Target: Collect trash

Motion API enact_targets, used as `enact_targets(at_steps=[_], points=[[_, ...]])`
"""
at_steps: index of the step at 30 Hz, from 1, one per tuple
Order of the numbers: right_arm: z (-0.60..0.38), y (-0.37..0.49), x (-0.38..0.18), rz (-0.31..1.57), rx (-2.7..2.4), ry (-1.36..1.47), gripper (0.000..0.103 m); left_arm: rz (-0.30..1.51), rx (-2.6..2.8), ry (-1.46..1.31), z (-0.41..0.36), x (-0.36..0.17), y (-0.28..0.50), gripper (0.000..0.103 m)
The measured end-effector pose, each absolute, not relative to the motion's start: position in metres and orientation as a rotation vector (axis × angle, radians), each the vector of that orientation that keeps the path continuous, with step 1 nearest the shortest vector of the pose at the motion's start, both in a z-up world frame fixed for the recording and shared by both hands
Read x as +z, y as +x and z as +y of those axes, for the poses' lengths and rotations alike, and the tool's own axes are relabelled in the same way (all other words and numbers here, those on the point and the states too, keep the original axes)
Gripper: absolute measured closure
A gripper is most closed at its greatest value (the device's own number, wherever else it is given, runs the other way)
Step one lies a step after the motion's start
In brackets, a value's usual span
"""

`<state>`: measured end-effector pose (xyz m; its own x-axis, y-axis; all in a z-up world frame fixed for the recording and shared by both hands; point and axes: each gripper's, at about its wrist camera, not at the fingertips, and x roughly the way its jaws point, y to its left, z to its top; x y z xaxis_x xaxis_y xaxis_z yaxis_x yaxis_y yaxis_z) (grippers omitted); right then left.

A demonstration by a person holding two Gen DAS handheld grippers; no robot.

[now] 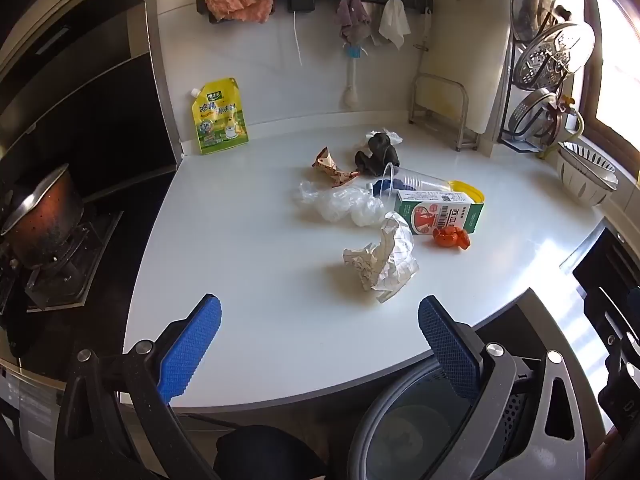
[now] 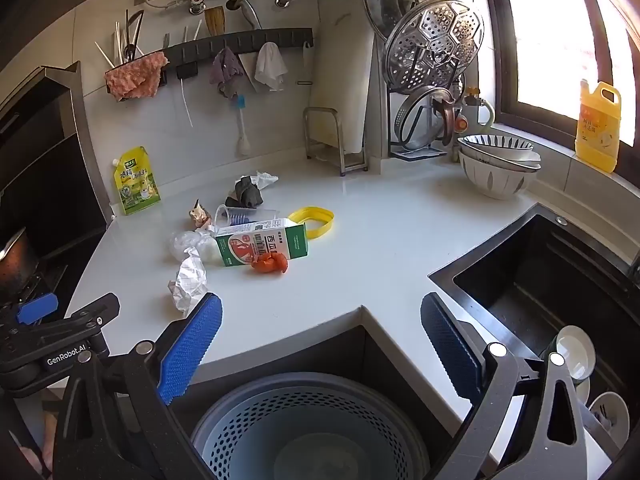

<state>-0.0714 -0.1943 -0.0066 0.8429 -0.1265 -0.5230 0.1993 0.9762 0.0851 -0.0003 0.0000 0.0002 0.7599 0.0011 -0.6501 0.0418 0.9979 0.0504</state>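
**Litter on a white countertop, both grippers empty**

Left gripper (image 1: 320, 336) and right gripper (image 2: 320, 336) stand fully spread, holding nothing. On the countertop (image 1: 248, 288), left to right: clear plastic wrap (image 1: 336, 204), crumpled paper (image 1: 384, 260), green-and-white carton (image 1: 438, 213), orange wrapper (image 1: 452, 238). Grey perforated bin (image 2: 308, 428) sits below the counter edge

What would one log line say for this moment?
stage: start | left gripper: open, empty | right gripper: open, empty | trash: crumpled paper nearest | bin: below counter edge
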Motion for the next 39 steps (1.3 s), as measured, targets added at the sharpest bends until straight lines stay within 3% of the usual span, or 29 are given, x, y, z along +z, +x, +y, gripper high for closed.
enact_targets(at_steps=[39], points=[[-0.187, -0.077, -0.002, 0.526, -0.159, 0.125, 0.008, 0.714, -0.021, 0.038, 0.011, -0.002, -0.006, 0.006]])
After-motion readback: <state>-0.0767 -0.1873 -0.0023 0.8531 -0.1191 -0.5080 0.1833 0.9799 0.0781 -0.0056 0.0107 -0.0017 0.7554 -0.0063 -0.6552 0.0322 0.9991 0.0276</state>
